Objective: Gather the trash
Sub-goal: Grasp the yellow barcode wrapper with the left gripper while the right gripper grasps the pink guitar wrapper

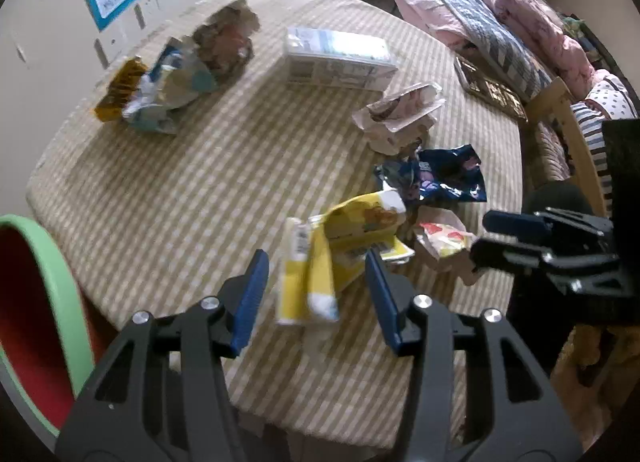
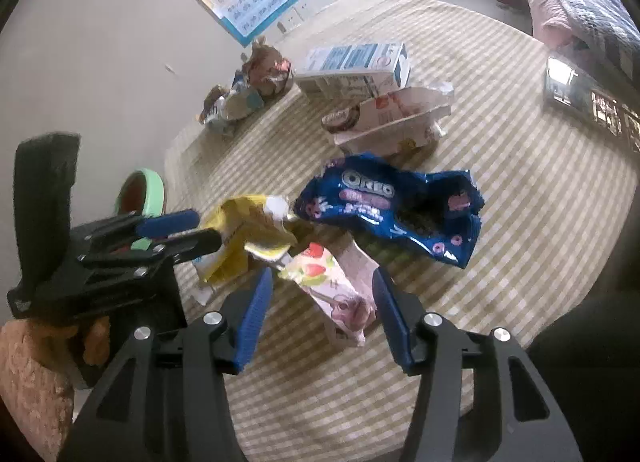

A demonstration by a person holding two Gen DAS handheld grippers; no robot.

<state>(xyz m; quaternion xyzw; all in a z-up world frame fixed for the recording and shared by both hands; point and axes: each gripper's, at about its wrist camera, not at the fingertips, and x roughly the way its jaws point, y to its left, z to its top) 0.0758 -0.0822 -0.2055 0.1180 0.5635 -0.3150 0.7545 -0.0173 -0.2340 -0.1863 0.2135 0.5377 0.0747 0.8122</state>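
Both tongs hang over the striped cloth with their blue pads apart. Through my left camera, my left tongs [image 1: 316, 286] stand spread around the yellow wrapper [image 1: 316, 262], which lies on the table cloth [image 1: 160, 189]; the pads sit to either side of it, and I cannot tell whether the right-hand pad touches the wrapper's edge. Nothing is clenched. Just past the yellow wrapper lies a crumpled dark blue biscuit bag [image 1: 436, 177], and beside that a small pink and white wrapper with strawberries [image 1: 440, 242]. My right tongs [image 1: 500, 238] come in from the right edge, tips near that strawberry wrapper. Farther off are a torn pale carton [image 1: 400, 113], a white and blue box [image 1: 340, 57] and a heap of crumpled bags [image 1: 176, 77] near the wall. A bin with a green rim and red inside [image 1: 36, 302] sits at the left edge, below the table.

Through my right camera, my right tongs [image 2: 322, 302] are released, their pads standing to either side of the strawberry wrapper [image 2: 332, 286], which lies on the cloth [image 2: 520, 201] without being pinched. My left tongs [image 2: 192, 229] reach in from the left, tips at the yellow wrapper [image 2: 244, 238]. The blue bag [image 2: 392, 205] lies just beyond, then the torn carton [image 2: 384, 117], the white and blue box [image 2: 356, 65] and the heap of bags [image 2: 248, 89]. The green-rimmed bin [image 2: 144, 189] shows behind my left tongs.
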